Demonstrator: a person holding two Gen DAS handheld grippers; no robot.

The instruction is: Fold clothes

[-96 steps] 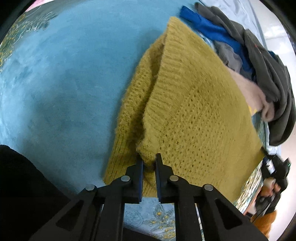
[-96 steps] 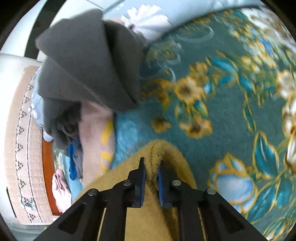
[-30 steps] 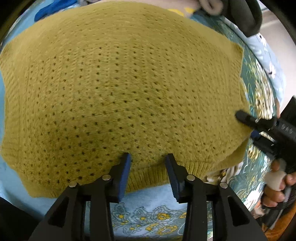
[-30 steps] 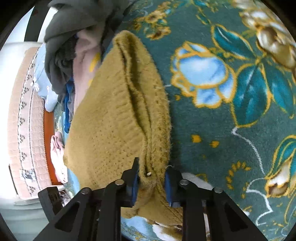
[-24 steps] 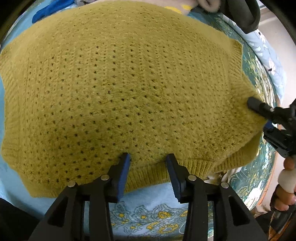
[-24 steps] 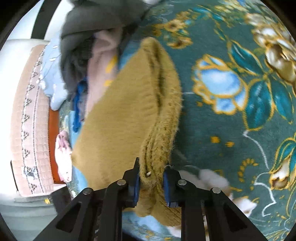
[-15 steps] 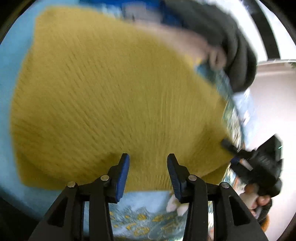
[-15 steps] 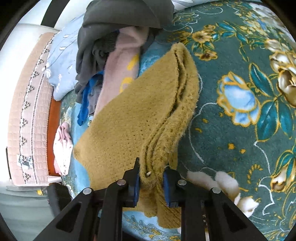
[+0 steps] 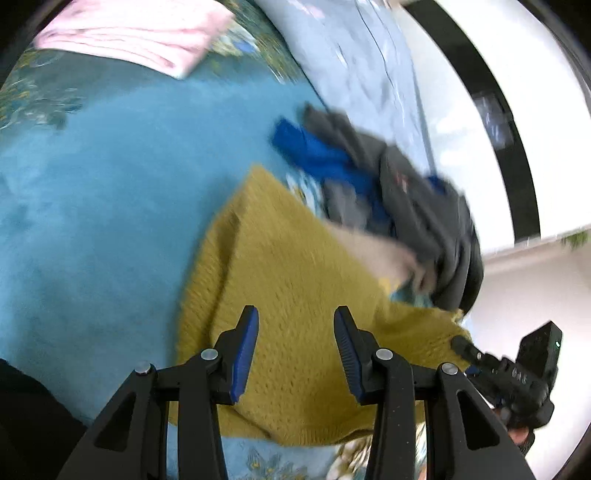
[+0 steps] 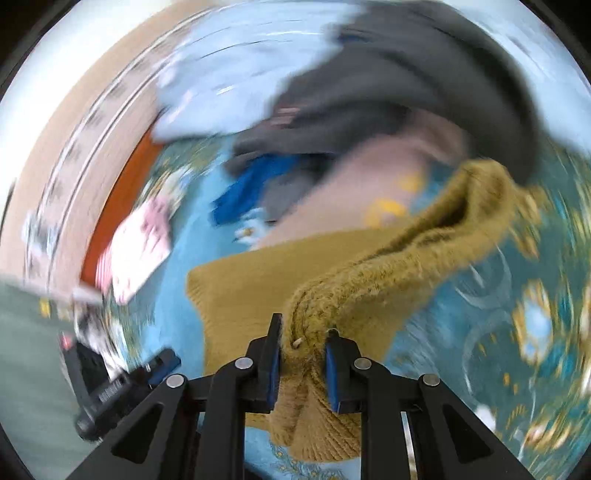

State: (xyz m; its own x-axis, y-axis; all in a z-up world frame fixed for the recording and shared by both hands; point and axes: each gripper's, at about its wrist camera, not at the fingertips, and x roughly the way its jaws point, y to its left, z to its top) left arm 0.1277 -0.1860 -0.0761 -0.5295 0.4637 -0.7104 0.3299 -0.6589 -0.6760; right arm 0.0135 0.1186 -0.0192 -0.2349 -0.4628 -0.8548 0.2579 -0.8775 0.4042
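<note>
Firstly, left wrist view. Left gripper [image 9: 295,345] pointing downward with jaws standing wide apart and nothing clamped between the blue pads [image 9: 243,354]. Mustard knit sweater [image 9: 295,273] lying on the teal bedspread [image 9: 92,206] directly beyond the fingertips, running from the 6 o'clock edge up toward centre; near hem partly covered by the gripper frame. Pile of unfolded clothes [image 9: 406,206] at 2 o'clock, touching the sweater's far edge: dark grey, blue and pale pink items, blurred, individual garments hard to separate. Folded pink garment [image 9: 129,33] at 11 o'clock, cut off by the lens rim. Right gripper [image 9: 480,360] visible at 4 o'clock, tips at the sweater's corner; grip itself not resolvable from this side. Hand beneath it mostly cropped.

Next, right wrist view. Strong motion blur throughout. Right gripper [image 10: 303,347] closed to a narrow gap on a bunched fold of the mustard knit sweater [image 10: 369,280], fabric pressed between both pads and hanging below them toward 6 o'clock. Remainder of the sweater extending to 1 o'clock, lifted off the bedspread [image 10: 498,295]. Pile of unfolded clothes [image 10: 388,103] at 12 o'clock, smeared. Folded pink garment [image 10: 140,247] at 9 o'clock. Left gripper [image 10: 162,363] at 8 o'clock, partly cut off; jaw state unreadable here.
</note>
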